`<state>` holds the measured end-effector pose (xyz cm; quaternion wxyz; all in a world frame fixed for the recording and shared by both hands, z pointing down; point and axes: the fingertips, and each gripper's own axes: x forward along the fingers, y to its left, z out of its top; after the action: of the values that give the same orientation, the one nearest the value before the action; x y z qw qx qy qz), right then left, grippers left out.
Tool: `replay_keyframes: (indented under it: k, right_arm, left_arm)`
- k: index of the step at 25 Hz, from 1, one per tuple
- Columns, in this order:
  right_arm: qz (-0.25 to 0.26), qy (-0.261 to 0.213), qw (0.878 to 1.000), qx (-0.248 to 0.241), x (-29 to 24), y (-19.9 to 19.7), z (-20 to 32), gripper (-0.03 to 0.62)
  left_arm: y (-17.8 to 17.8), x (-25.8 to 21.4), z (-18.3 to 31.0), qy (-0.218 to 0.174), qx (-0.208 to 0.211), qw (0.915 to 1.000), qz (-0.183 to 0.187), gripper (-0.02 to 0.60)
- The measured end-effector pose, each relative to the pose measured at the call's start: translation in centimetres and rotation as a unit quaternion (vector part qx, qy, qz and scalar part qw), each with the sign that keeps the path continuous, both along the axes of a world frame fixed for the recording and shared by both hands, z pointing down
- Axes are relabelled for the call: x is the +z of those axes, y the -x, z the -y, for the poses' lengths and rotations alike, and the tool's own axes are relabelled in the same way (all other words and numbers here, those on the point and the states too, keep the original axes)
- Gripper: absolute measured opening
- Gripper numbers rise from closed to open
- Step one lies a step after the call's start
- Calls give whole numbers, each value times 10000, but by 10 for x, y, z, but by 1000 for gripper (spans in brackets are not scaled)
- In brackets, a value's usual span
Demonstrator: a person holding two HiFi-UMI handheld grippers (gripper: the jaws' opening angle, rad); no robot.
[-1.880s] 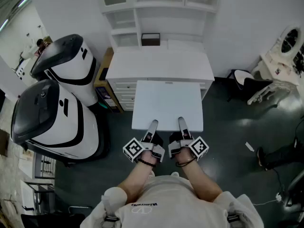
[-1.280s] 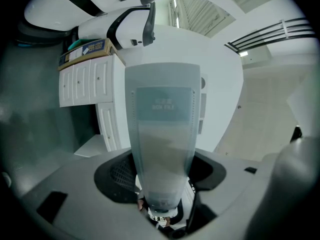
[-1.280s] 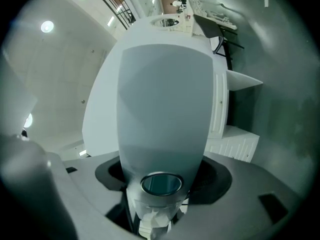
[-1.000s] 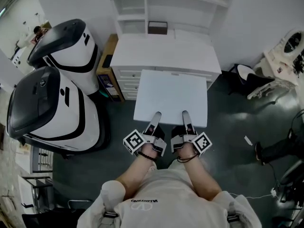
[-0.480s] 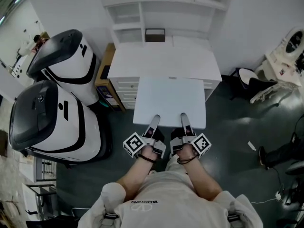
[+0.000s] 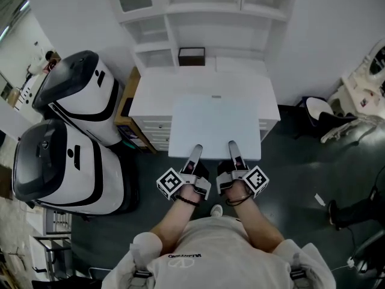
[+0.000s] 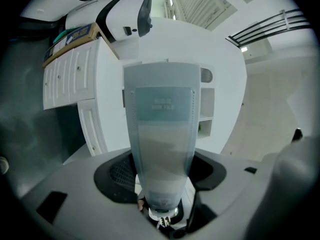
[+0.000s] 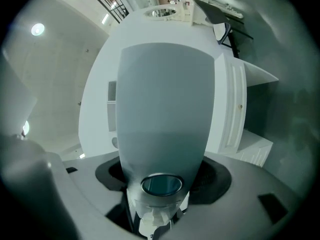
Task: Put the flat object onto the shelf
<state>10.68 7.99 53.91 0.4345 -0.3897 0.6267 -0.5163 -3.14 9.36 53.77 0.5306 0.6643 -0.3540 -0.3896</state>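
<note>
White flat rectangular board: held level, far part over the white drawer cabinet's tabletop, near edge out past the cabinet's front.
Left tool: jaws clamped on the board's near edge.
Right tool: likewise clamped there, just beside.
White shelf unit: behind the cabinet.
Small dark box: at the cabinet's back.

Seen from above, the person's left forearm and right forearm reach forward side by side, almost parallel. The left gripper and right gripper point ahead, roughly level. Both grippers are clamped on the near edge of the flat white panel, with their upper jaws lying on top.
</note>
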Motion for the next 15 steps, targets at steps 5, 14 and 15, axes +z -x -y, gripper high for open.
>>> replay_keyframes:
  k: [5, 14, 15]
  right_arm:
    - [-7, 20, 9999, -171, 0, -11, 30, 302]
    - [106, 75, 9995, -272, 3, -14, 71, 302]
    - [104, 86, 9995, -272, 4, -13, 76, 302]
  left_arm:
    - [-11, 2, 26, -7, -164, 9999, 12, 273]
    - [-18, -2, 64, 37, -258, 9996, -106, 273]
    - [-17, -1, 68, 46, -258, 9996, -106, 273]
